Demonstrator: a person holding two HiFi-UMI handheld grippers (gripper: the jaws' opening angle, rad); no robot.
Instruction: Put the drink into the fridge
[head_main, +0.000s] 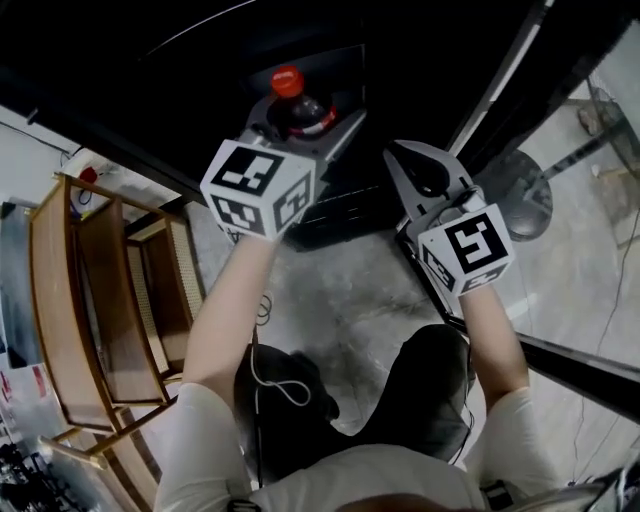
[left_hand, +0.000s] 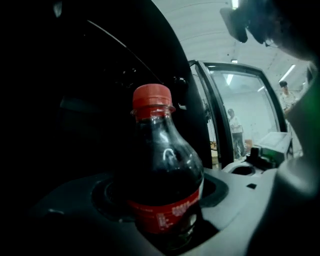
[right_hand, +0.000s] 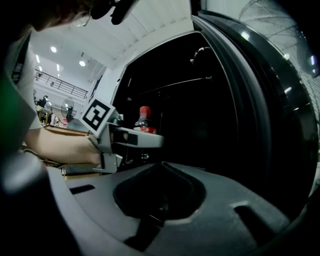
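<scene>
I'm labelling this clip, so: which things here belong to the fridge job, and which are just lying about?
Job: cola bottle, clamped in left gripper; open fridge; fridge door.
Lying about: wooden rack; fan; floor cable.

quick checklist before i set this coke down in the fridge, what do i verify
1. Bottle gripped between the jaws of the left gripper: ok.
2. Red cap on and bottle upright: ok.
3. Fridge door open: ok.
4. Right gripper empty, jaws together, off to the side of the bottle: ok.
5. Free spot on a shelf inside the fridge: cannot tell, the interior is too dark.
</scene>
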